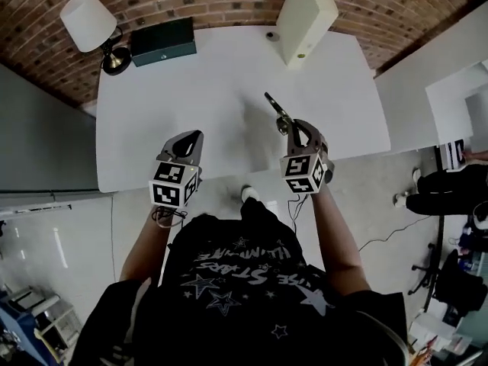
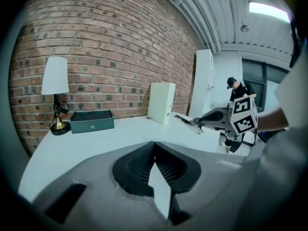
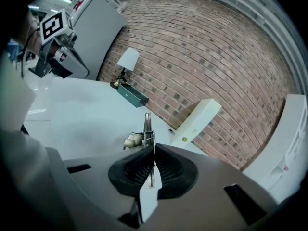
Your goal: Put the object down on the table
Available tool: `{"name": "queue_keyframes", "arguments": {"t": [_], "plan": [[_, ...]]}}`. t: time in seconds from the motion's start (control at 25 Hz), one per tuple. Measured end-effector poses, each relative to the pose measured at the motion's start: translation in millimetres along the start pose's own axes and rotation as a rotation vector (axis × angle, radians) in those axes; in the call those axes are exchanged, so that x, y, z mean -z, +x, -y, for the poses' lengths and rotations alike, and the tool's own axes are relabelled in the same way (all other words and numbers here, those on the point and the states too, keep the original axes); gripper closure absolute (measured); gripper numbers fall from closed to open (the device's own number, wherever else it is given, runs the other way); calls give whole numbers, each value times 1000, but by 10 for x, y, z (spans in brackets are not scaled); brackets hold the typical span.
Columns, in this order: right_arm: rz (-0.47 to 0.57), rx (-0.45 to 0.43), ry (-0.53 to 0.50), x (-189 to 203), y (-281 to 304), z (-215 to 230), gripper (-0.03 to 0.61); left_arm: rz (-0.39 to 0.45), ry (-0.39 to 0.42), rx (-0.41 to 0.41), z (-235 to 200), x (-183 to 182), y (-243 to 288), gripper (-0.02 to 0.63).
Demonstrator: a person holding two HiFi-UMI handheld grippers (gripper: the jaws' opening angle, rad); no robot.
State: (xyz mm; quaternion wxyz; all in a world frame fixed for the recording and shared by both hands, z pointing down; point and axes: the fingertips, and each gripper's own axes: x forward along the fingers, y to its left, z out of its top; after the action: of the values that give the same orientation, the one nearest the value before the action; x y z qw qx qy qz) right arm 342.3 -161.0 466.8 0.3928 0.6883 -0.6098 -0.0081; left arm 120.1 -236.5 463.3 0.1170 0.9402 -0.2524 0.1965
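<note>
A thin metal tool, like a clip or tongs (image 1: pixel 277 110), sticks out from my right gripper (image 1: pixel 290 128), which is shut on it above the white table (image 1: pixel 221 90) near its front edge. In the right gripper view the metal tool (image 3: pixel 147 129) rises straight from between the closed pads. The left gripper view shows the same tool (image 2: pixel 188 122) from the side, held above the table. My left gripper (image 1: pixel 189 145) hovers at the table's front left with its pads (image 2: pixel 161 170) pressed together and nothing held.
A white-shaded lamp (image 1: pixel 91 25) and a dark green box (image 1: pixel 162 41) stand at the table's far left. A tall cream box (image 1: pixel 305 14) stands at the far right, a small round object (image 1: pixel 272 35) beside it. A brick wall runs behind. A person (image 2: pixel 237 93) stands off to the right.
</note>
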Motion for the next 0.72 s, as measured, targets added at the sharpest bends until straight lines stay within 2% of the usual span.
{"name": "queue_keyframes", "arguments": {"t": [0.24, 0.52, 0.72], "plan": [[87, -108, -285, -29, 545, 172, 565, 17, -57, -137, -16, -126, 237, 594], [159, -190, -528, 29, 1045, 189, 565, 11, -97, -249, -40, -150, 438, 594], [179, -246, -684, 120, 1270, 86, 565, -5, -113, -293, -33, -118, 518, 594]]}}
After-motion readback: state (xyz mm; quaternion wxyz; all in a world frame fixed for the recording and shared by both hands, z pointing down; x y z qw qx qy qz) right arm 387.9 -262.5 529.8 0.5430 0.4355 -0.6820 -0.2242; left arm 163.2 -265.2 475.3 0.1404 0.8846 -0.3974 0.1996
